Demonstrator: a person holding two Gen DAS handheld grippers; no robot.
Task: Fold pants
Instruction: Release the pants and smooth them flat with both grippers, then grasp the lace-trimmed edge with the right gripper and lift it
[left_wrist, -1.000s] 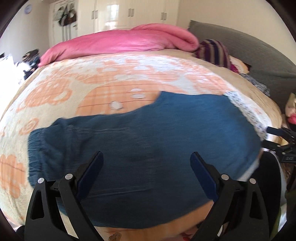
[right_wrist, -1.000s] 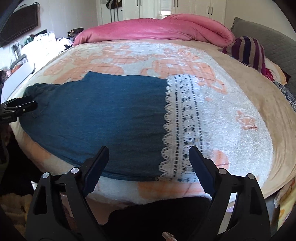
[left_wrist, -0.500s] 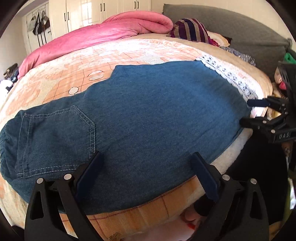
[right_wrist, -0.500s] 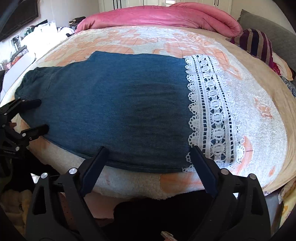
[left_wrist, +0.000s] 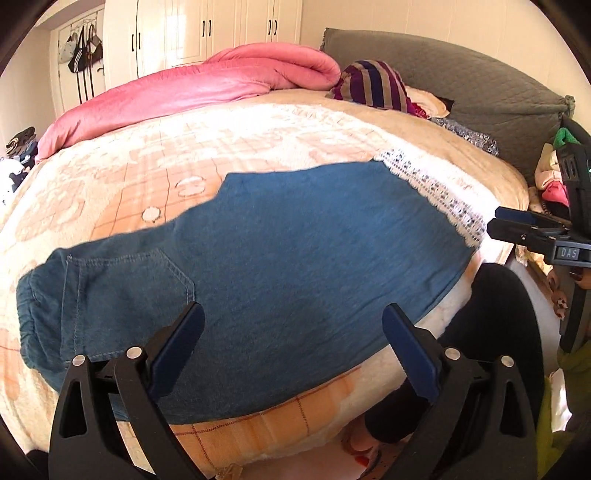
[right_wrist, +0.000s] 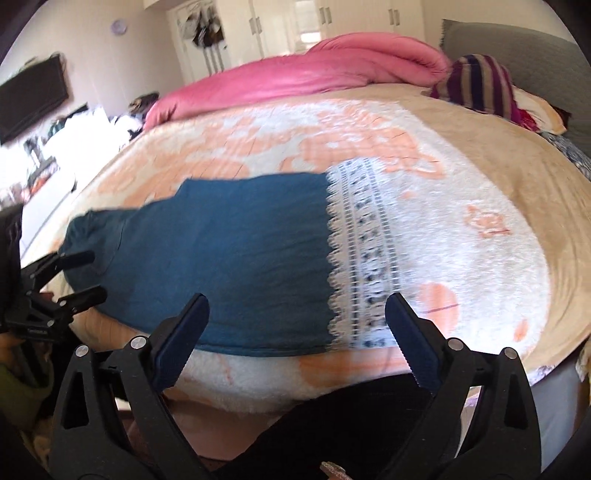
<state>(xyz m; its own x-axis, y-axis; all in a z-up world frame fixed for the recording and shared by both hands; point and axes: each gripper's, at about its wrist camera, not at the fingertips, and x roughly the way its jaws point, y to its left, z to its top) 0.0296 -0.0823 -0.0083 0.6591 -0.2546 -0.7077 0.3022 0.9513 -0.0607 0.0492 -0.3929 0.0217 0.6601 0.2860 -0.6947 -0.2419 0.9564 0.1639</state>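
Blue denim pants (left_wrist: 303, 251), white lace hem (right_wrist: 364, 254)

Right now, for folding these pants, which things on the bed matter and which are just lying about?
For the job:
denim pants with lace hem
left gripper, open
right gripper, open
blanket they lie on

Lying about:
pink duvet
striped cloth
grey headboard
hanging bags

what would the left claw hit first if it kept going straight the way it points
Most likely the blue pants: the open left claw points at their middle, above the near edge of the bed. Depth is unclear.
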